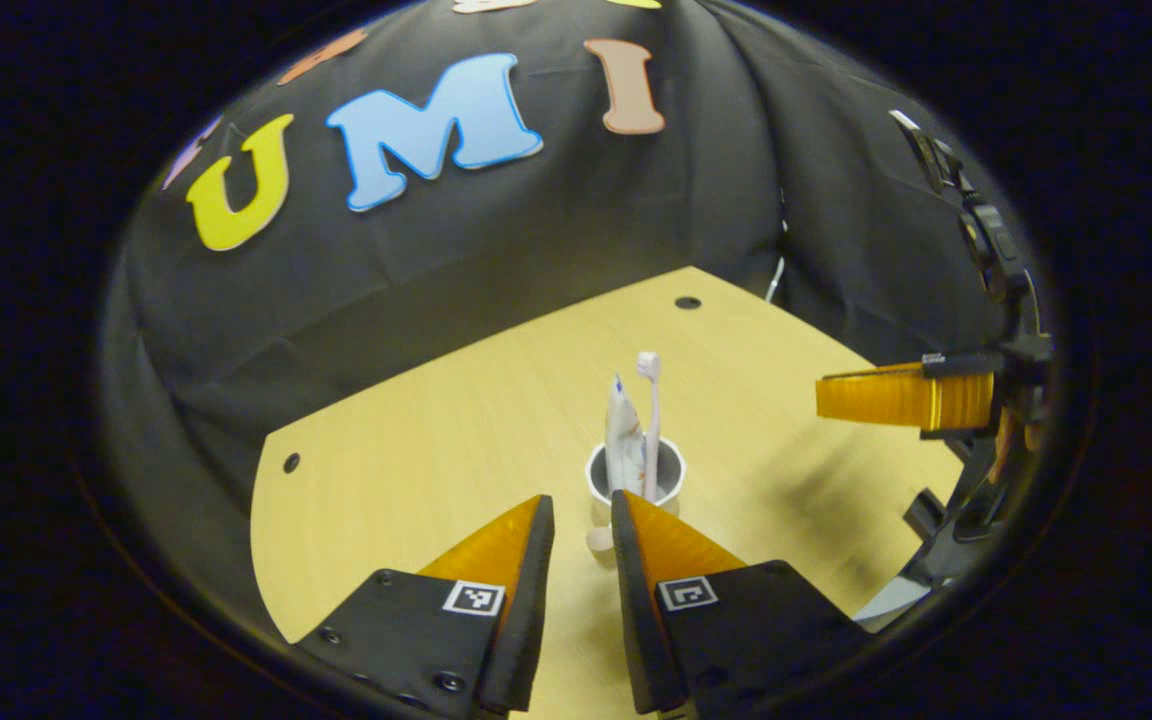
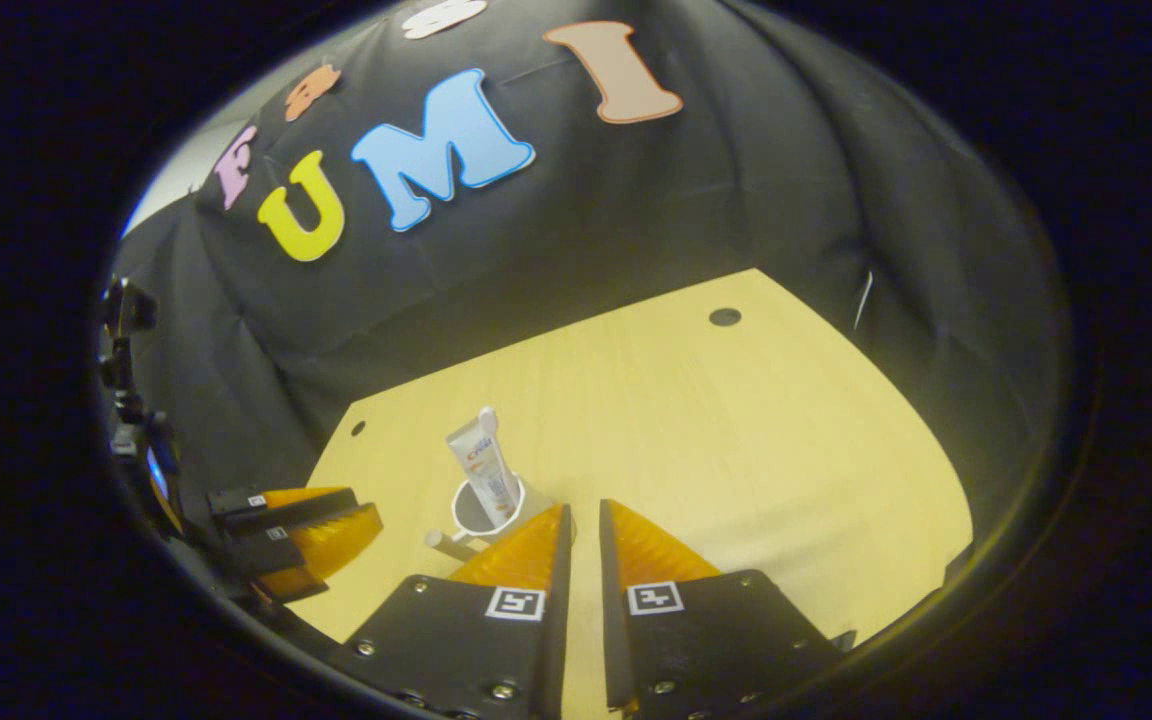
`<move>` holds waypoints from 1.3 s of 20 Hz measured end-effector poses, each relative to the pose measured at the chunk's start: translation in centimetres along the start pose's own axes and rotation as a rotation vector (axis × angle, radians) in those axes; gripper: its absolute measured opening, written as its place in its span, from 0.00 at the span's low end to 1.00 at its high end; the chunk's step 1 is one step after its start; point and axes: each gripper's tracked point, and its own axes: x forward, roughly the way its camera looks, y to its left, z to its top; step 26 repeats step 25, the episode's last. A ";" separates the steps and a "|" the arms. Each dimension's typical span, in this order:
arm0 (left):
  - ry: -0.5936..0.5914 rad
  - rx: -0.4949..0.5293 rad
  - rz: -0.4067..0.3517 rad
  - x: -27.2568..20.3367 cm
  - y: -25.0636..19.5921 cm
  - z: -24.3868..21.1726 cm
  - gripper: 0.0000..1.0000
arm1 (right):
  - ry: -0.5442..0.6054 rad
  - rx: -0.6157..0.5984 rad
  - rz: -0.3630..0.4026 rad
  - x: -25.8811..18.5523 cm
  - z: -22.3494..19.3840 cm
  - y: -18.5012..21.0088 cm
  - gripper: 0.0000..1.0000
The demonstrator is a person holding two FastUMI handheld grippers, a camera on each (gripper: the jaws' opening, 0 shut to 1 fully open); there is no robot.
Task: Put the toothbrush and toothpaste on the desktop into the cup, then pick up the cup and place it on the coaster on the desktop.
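On the table (image 1: 416, 420), the cup (image 1: 635, 473) holds toothbrush (image 1: 650, 400) and toothpaste (image 1: 622, 430) upright, at 12 o'clock before the left gripper (image 1: 583, 520). Light, top-heavy (perhaps slippery): grip its handle (image 1: 599, 538) or rim. Both grippers' jaws stand slightly apart, empty; right gripper (image 2: 583, 525).

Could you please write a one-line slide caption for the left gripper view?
Left tongs near a white cup holding a white toothbrush and toothpaste tube on the pale wooden desktop.

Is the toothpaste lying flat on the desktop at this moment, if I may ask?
No, the toothpaste stands upright inside the cup beside the toothbrush.
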 end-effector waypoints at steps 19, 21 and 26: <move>-0.775 -0.171 0.347 -21.6 5.9 24.1 0.44 | -0.653 -0.282 -0.003 -11.8 19.7 7.1 0.15; -0.804 -0.184 0.356 -22.7 6.2 24.7 0.44 | -0.691 -0.287 -0.018 -12.3 20.4 7.1 0.09; -0.803 -0.203 0.370 -23.3 6.5 24.4 0.40 | -0.709 -0.311 -0.023 -12.9 20.3 7.3 0.15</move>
